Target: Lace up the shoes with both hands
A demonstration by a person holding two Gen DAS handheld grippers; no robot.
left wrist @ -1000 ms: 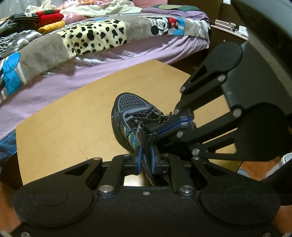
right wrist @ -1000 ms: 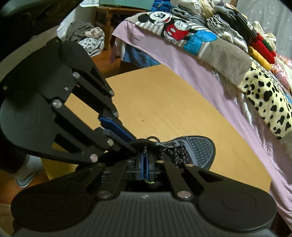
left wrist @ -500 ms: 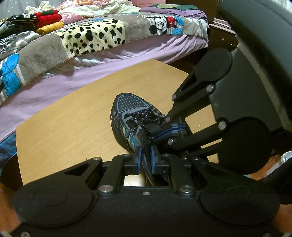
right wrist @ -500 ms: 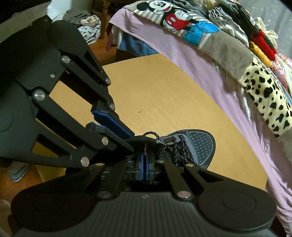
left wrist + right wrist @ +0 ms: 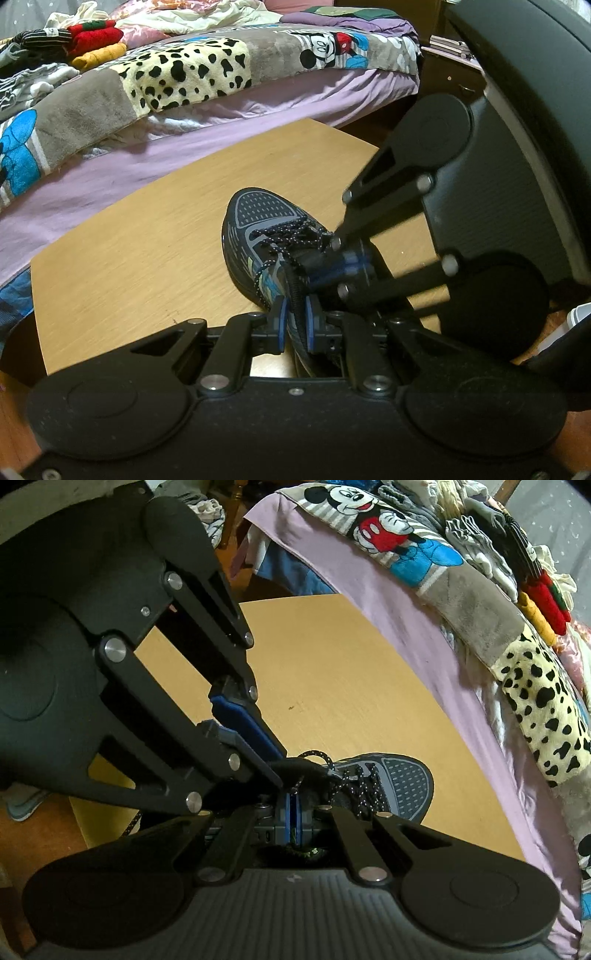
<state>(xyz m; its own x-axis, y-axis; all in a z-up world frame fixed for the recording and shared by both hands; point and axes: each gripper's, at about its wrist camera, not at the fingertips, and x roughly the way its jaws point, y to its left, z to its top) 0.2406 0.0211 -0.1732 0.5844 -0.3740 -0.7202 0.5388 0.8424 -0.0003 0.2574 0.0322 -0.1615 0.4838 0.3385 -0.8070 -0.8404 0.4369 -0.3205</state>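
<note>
A dark blue running shoe (image 5: pixel 258 214) with black speckled laces (image 5: pixel 291 236) lies on a light wooden table (image 5: pixel 129 251), toe toward the bed. My left gripper (image 5: pixel 296 321) is shut on the black upper edge of the shoe beside the eyelets. In the right wrist view its fingers come in from the upper left and end at the shoe's opening (image 5: pixel 277 764). My right gripper (image 5: pixel 294 812) is shut, and a thin strand of lace (image 5: pixel 297 788) runs into its blue pads. The toe (image 5: pixel 402 779) shows past it. The heel is hidden under both grippers.
A bed with a lilac sheet (image 5: pixel 258 110) and a patchwork quilt (image 5: pixel 177 74) runs along the table's far side, folded clothes (image 5: pixel 96 40) on top. A grey sneaker (image 5: pixel 22 805) sits on the floor at the left. A dark cabinet (image 5: pixel 450 74) stands behind.
The right gripper has rolled a little and drawn closer over the shoe's laces. The left gripper and the shoe have stayed where they were.
</note>
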